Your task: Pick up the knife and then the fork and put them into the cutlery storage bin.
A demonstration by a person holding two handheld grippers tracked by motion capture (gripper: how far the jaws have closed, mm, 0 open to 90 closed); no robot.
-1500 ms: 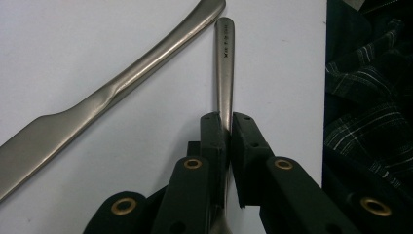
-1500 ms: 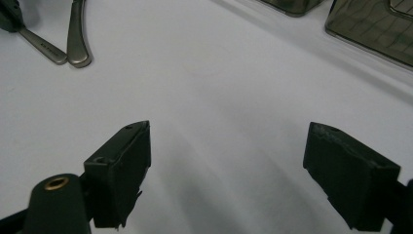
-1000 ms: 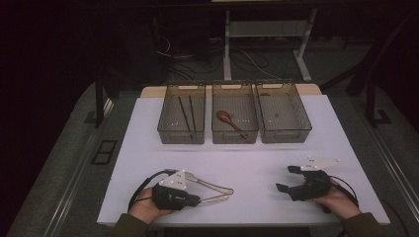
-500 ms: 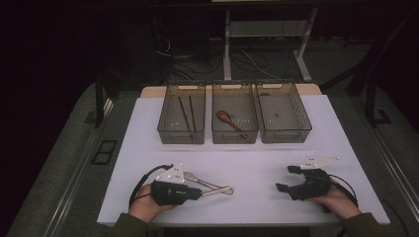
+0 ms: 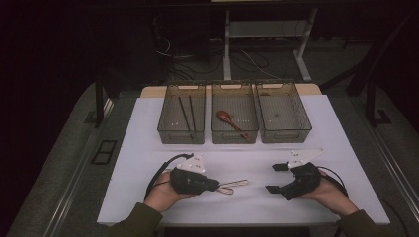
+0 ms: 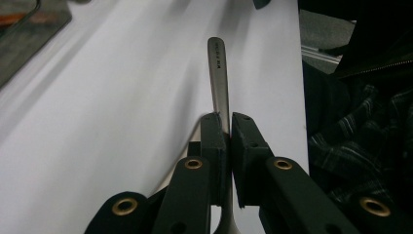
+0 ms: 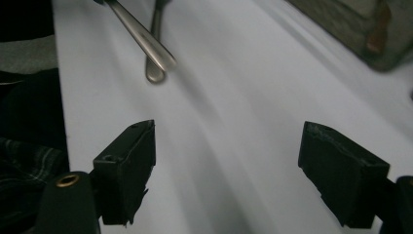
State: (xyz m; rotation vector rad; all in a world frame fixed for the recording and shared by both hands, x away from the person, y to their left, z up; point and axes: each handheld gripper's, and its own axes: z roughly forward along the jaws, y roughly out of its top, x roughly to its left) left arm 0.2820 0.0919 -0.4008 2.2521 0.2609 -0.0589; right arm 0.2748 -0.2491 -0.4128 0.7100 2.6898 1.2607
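Gripper first: our left gripper [image 5: 213,185], near the desk's front edge, is pinching a metal spoon [image 6: 218,73] by its handle. Since a moment ago it has carried the spoon up off the white desk [image 5: 148,148], so we judge the pickup done and a trip to one of the three bins [image 5: 181,121] next. Farther right, our right gripper [image 5: 275,178] stands spread with nothing between its jaws, which have just been closing slightly.

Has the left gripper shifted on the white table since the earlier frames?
Yes. The left gripper, shut on a metal utensil, has drifted slightly leftward relative to the left bin.
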